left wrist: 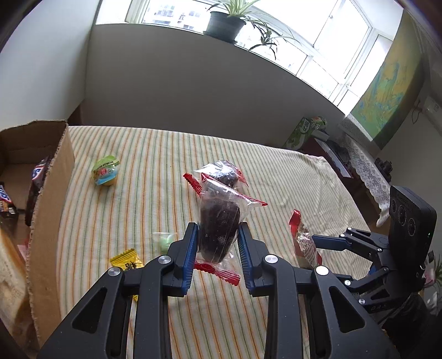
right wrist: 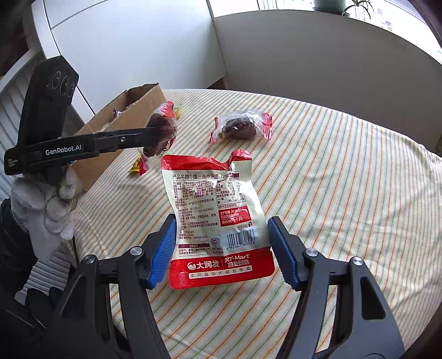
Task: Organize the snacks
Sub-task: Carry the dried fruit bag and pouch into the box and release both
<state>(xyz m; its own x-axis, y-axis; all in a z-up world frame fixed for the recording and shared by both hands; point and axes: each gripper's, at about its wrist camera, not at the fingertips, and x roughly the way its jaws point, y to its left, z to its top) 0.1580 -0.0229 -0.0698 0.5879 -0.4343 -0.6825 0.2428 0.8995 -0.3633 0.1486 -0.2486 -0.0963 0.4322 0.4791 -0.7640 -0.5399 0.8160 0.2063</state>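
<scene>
My left gripper [left wrist: 218, 245] is shut on a dark brown snack in a clear wrapper with red ends [left wrist: 219, 223], held above the striped cloth; it also shows in the right wrist view [right wrist: 161, 132]. My right gripper [right wrist: 222, 248] is shut on a red and white snack pouch [right wrist: 218, 218], held upright; the pouch shows edge-on in the left wrist view [left wrist: 304, 243]. A second wrapped dark snack [right wrist: 240, 127] lies on the cloth [left wrist: 154, 171]. A cardboard box [left wrist: 48, 198] with snack bars inside stands at the left.
A green and blue round snack [left wrist: 106, 172], a yellow candy [left wrist: 127, 262] and a small green packet [left wrist: 164, 240] lie on the cloth near the box. A wall and a window sill with a potted plant [left wrist: 225, 23] stand behind the table.
</scene>
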